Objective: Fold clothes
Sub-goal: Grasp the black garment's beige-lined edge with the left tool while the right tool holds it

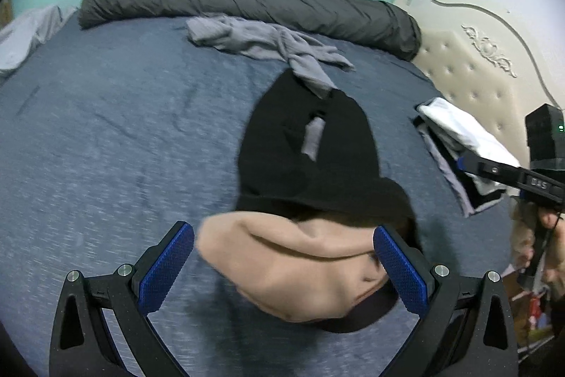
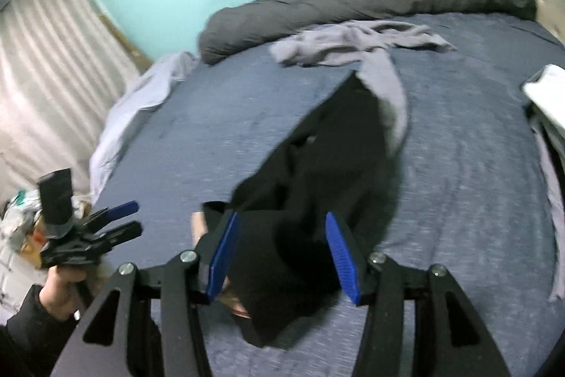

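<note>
While both tools [image 1: 284, 265] [image 2: 279, 257] gape empty, only the left view shows the garment's [image 1: 303, 165] tan lining [image 1: 300, 274].

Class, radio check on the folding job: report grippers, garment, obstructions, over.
Left gripper open, right gripper open, neither gripping. Black garment unfolded on bed, tan lining showing. Grey garment overlaps its far end.
</note>
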`<state>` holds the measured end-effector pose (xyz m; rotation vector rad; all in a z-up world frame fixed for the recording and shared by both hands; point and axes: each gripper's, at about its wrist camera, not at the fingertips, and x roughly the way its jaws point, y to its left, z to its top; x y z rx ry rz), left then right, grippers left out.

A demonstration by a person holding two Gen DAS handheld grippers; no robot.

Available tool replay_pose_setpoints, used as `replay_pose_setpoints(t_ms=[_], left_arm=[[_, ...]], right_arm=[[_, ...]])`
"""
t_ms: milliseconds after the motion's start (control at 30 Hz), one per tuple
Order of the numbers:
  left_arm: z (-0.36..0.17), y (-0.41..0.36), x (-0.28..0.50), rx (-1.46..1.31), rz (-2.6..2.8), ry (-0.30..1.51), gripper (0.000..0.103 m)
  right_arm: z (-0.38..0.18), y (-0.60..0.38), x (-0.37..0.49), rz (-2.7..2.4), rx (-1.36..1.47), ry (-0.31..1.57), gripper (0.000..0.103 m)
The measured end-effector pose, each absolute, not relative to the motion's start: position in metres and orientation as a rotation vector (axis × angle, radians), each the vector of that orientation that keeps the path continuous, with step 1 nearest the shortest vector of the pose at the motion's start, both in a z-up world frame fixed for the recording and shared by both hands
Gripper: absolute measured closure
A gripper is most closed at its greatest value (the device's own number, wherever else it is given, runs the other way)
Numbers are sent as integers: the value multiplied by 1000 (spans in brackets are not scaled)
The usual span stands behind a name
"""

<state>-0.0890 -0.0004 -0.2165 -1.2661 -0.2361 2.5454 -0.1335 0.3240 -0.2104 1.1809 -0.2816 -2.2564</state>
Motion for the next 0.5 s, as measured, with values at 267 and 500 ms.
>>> replay_pose_setpoints(t_ms=[267,500], left_arm=[[-238,8,-113,-1361,2498,-366,0],[-258,11,-129,-1419,2424,-506,0]], right_arm=[[-218,337,-130,-2283,1197,-268,50],[-227,337,-136,-2281,1215,-257,50]])
